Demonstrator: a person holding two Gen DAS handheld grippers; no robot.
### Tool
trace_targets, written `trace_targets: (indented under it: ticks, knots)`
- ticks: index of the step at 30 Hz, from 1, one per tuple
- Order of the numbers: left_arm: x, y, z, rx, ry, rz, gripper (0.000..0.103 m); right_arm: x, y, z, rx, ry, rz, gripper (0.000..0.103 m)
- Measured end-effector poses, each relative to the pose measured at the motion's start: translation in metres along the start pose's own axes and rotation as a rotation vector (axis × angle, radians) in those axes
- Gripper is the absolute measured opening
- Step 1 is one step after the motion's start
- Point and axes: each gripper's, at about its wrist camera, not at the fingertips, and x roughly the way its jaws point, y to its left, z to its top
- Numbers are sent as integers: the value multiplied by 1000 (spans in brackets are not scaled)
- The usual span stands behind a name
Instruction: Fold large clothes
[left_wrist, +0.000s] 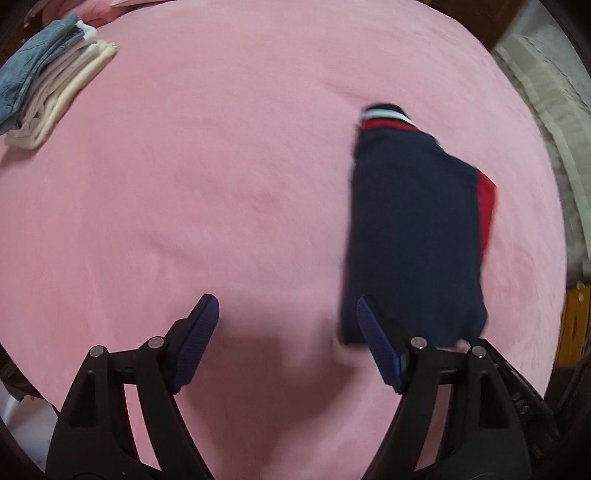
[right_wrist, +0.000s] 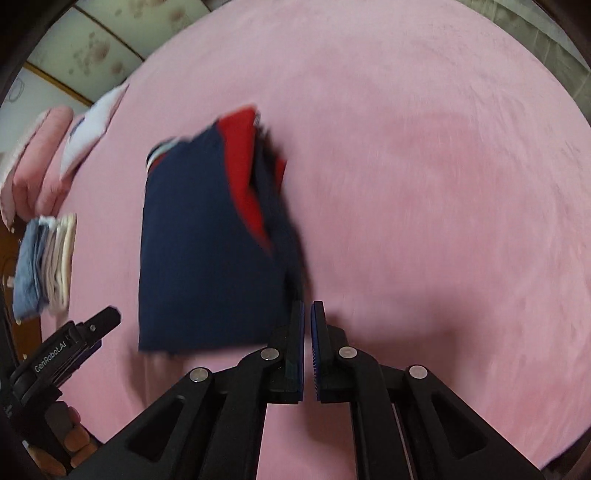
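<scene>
A folded navy garment (left_wrist: 413, 229) with red panels and a striped red-white collar lies flat on the pink bed cover (left_wrist: 221, 184). My left gripper (left_wrist: 286, 301) hovers open over the bare cover, its right finger by the garment's near left corner, with nothing between the pads. In the right wrist view the same garment (right_wrist: 207, 258) lies left of centre. My right gripper (right_wrist: 308, 306) is all but shut, a thin slit between empty pads, just off the garment's near right corner. The left gripper (right_wrist: 101, 332) shows at lower left, held by a hand.
A stack of folded clothes (left_wrist: 51, 81), denim blue on cream and white, sits at the cover's far left, and the same stack of folded clothes (right_wrist: 44, 266) appears at the left. A pink quilted bundle (right_wrist: 37, 155) and a white item (right_wrist: 92, 125) lie beyond it. Beige bedding (left_wrist: 546, 110) borders the right.
</scene>
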Motion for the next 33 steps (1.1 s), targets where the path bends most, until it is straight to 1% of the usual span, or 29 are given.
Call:
trace_targets:
  ticks: [1,2,4,5,6,7,8,10,11,12,13,14,17,18,20,22,25,27,33]
  knots:
    - [-3,-3,-5,23,7,-10,75,-5,5,-5,-26,5,-26,12]
    - [-6,-6,-7,43,8,-14,75,-11,8,-7,-43,13,-31,28]
    - [-12,-10,-11,69,4,-15,75,-26,15,-11,-65,12,-48,46]
    - [-15,-13,-11,73,1,-16,75,-25,30,-11,-79,9,-67,50]
    - [-19,-15,-11,74,0,-18,75,-24,46,-9,-107,5,-86,51]
    - [-22,-16,-11,77,0,-19,75,-17,69,-6,-130,3,-99,55]
    - [-25,-16,-11,81,-1,-23,75,-22,79,-6,-157,1,-110,61]
    - [-37,-18,-8,88,-7,-27,75,-24,99,0,-185,-7,-109,70]
    - [-41,-21,-6,87,-13,-23,75,-18,121,3,-191,-10,-103,73]
    - [-49,-20,-6,84,-23,-17,75,-8,163,7,-195,-11,-100,74]
    - [-54,-19,-4,83,-32,-13,75,9,192,17,-200,-10,-100,76]
    - [-55,-19,-1,80,-35,-15,75,12,202,17,-208,-11,-101,79]
    - [-63,-16,4,71,-41,-28,75,10,216,21,-231,-35,-113,82]
    - [-66,-15,5,73,-44,-28,75,25,230,24,-234,-37,-115,82]
    - [-69,-14,7,73,-41,-38,75,27,232,25,-238,-35,-124,82]
    - [-68,-12,7,61,-22,-49,75,34,234,27,-233,-31,-119,82]
    - [-67,-8,6,52,-14,-34,76,41,234,29,-225,-25,-102,82]
    - [-64,-6,5,43,-5,-32,76,58,242,31,-223,-28,-108,83]
    - [-50,-2,-3,34,28,-14,76,72,247,33,-204,-21,-100,84]
